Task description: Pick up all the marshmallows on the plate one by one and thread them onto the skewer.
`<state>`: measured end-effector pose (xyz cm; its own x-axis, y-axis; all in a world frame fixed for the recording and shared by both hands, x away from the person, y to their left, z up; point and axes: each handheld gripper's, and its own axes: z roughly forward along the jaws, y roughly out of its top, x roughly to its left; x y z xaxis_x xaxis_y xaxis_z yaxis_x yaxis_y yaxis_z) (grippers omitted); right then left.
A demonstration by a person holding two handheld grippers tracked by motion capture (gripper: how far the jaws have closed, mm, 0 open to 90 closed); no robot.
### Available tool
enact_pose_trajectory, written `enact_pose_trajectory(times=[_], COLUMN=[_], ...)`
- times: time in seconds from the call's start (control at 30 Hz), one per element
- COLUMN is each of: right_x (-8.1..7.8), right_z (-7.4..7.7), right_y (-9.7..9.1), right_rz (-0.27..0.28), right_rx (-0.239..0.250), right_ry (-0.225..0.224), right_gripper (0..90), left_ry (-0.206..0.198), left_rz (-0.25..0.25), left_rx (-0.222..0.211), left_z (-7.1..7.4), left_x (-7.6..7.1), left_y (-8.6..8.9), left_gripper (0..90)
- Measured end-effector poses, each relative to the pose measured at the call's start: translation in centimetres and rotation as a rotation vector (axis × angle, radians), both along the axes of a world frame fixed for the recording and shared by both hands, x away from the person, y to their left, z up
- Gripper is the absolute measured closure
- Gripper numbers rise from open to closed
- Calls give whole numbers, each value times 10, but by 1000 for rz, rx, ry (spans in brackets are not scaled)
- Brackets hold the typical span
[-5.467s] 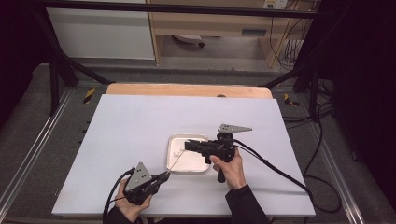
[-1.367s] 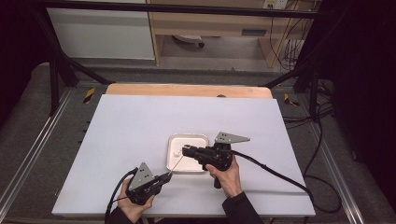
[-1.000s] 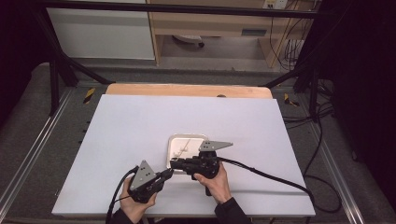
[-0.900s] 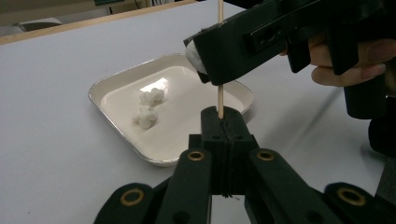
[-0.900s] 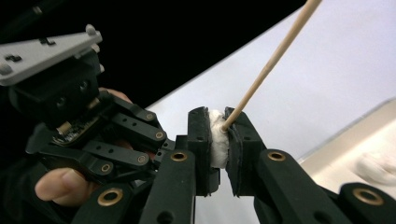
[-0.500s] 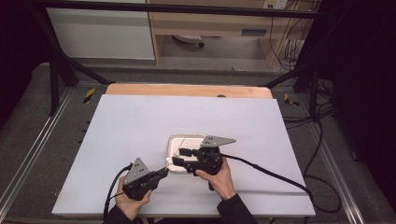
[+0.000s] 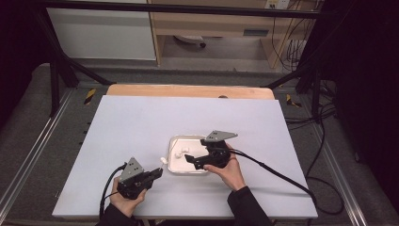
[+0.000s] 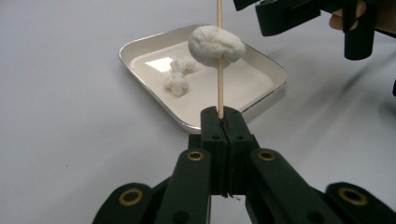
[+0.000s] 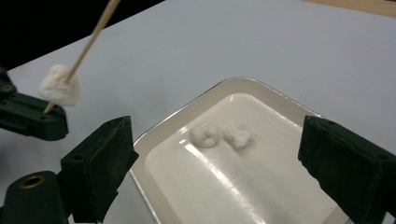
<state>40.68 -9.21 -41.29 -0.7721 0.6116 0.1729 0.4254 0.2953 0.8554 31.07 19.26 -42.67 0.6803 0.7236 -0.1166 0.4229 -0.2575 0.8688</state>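
Marshmallow (image 8: 216, 45) now sits threaded on the skewer (image 8: 220, 88) clamped in the left tool (image 8: 226, 122); right tool (image 9: 219, 154), jaws just opened and empty, hovers over the tray (image 9: 261, 88) holding two more pieces

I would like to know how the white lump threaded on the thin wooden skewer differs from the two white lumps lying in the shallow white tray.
The white lump on the thin wooden skewer hangs above the table, pierced through; the two white lumps in the shallow white tray rest loose on its floor, side by side. The skewered lump looks larger in the left gripper view, though it is nearer that camera. All look soft, white and irregular.
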Motion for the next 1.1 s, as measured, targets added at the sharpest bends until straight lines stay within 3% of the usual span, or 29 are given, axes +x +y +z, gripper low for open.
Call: enact_pose_trajectory(times=[0.27, 0.57, 0.77, 1.1], right_x=[26, 45, 48, 47], right_z=[-2, -19, -28, -37], right_y=[13, 35, 40, 42], right_rz=[-44, -26, -24, 14], right_rx=[-63, -141, -166, -214], right_ry=[24, 70, 91, 75], right_gripper=[125, 320, 449, 564], left_ry=[9, 15, 22, 25], left_rz=[11, 3, -1, -4], left_rx=[-10, -5, -2, -1], left_z=[-1, -1, -2, -3], left_x=[2, 3, 3, 4], left_y=[4, 4, 3, 2], left_gripper=[886, 886, 886, 886])
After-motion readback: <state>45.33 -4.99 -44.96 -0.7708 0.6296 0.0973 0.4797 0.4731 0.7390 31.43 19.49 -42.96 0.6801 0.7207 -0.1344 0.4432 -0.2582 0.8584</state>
